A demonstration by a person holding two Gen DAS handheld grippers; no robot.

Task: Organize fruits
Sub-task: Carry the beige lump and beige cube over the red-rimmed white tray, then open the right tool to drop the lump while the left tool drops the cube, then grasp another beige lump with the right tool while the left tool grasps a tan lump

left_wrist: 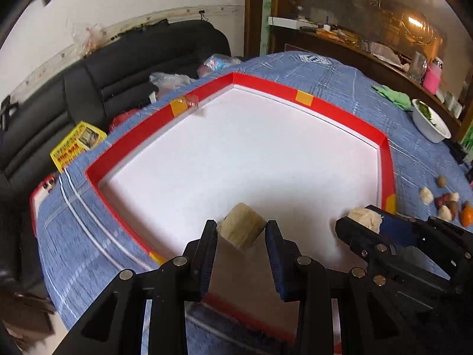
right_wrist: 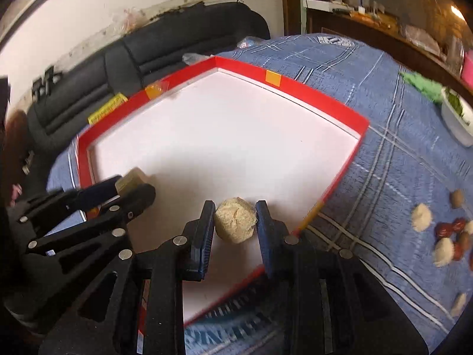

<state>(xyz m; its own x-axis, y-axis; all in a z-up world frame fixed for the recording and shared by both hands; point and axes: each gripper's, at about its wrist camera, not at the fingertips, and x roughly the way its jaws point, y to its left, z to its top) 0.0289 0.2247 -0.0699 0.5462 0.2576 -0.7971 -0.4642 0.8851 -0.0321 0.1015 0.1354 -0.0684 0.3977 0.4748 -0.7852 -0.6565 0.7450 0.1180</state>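
A shallow red-rimmed tray [left_wrist: 133,136] with a white floor lies on the blue tablecloth; it also shows in the right wrist view [right_wrist: 310,91]. My left gripper [left_wrist: 241,230] is shut on a pale cylindrical fruit piece [left_wrist: 241,229] above the tray's near part. My right gripper [right_wrist: 235,222] is shut on a round beige fruit piece [right_wrist: 235,223] above the tray's near right part. Each gripper shows in the other's view: the right [left_wrist: 360,224] with its piece [left_wrist: 363,217], the left [right_wrist: 130,186] with its piece [right_wrist: 133,177].
A cluster of loose fruit pieces, beige, red, brown and orange [left_wrist: 446,204], lies on the cloth right of the tray [right_wrist: 443,230]. A white bowl with greens [left_wrist: 430,124] and a green cloth [left_wrist: 393,94] sit far right. A black sofa [left_wrist: 88,88] stands behind.
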